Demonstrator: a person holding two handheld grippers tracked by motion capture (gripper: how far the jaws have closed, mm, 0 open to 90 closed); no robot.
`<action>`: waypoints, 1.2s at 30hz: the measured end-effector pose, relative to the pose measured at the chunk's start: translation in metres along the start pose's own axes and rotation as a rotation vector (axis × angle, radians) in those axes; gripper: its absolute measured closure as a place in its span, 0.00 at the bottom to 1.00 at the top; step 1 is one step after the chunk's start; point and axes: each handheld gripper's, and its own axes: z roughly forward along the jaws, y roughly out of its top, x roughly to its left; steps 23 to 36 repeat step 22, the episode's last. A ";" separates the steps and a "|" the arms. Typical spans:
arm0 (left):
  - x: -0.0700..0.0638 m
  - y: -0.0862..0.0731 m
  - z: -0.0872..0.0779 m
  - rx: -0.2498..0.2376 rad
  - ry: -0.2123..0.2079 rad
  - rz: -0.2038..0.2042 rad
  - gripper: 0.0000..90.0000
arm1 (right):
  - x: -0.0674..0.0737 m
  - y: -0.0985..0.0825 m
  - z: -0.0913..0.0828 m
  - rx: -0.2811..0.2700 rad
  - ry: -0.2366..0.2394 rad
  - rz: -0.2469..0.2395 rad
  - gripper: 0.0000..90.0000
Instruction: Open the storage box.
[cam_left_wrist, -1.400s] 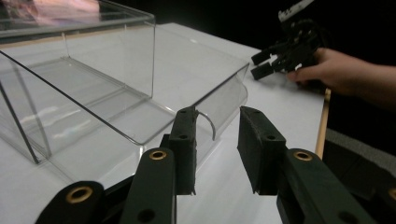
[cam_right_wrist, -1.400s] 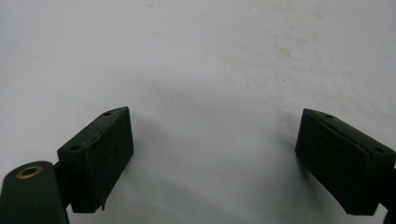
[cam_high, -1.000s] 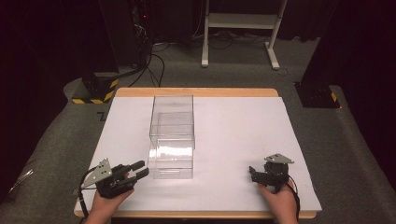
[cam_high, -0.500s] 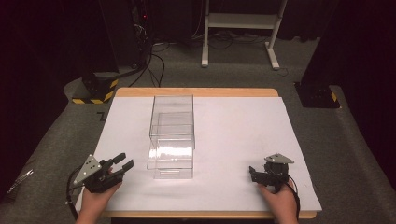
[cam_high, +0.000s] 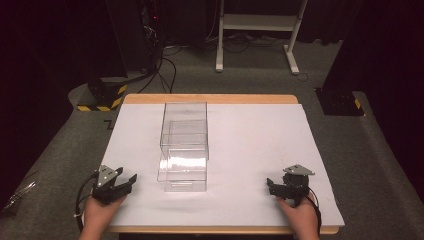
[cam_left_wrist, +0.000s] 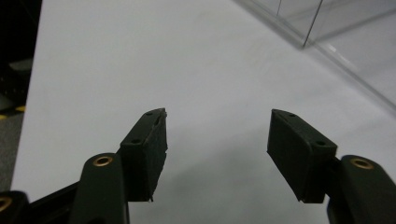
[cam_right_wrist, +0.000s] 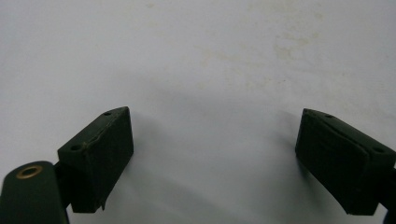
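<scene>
left gripper (cam_high: 122, 181) sits on the white sheet (cam_high: 260, 150) near the table's front-left corner, jaws wide with nothing between them; they've just been opening. in the left gripper view the pads (cam_left_wrist: 148, 148) frame bare sheet, with the clear box (cam_left_wrist: 327, 23) off to the upper right, apart from the jaws. right gripper (cam_high: 274, 186) rests at the front right, jaws also wide and empty, bare sheet under them in the right gripper view (cam_right_wrist: 212, 154).

box (cam_high: 183, 147) lies left of centre on the sheet, long axis running away from the person, near end just right of the left gripper but not touching it. looks like nested clear shells; can't tell how many.

my read: box is let go, both hands parked, so either a step just closed out or a fresh grasp is being set up. if it's a grasp, next move needs the left gripper swung right so the jaws straddle a wall of the near end, then close. thin clear walls, likely slippery, so square the pads first.
</scene>
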 end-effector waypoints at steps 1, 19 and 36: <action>0.000 -0.001 0.003 0.027 0.000 -0.011 0.42 | 0.000 0.000 0.000 0.000 0.000 0.000 0.13; 0.001 0.001 0.013 0.129 -0.042 -0.034 0.32 | 0.000 0.000 0.000 0.002 0.004 0.003 0.13; 0.002 0.001 0.013 0.130 -0.043 -0.034 0.32 | 0.000 0.000 0.000 0.001 0.003 -0.001 0.13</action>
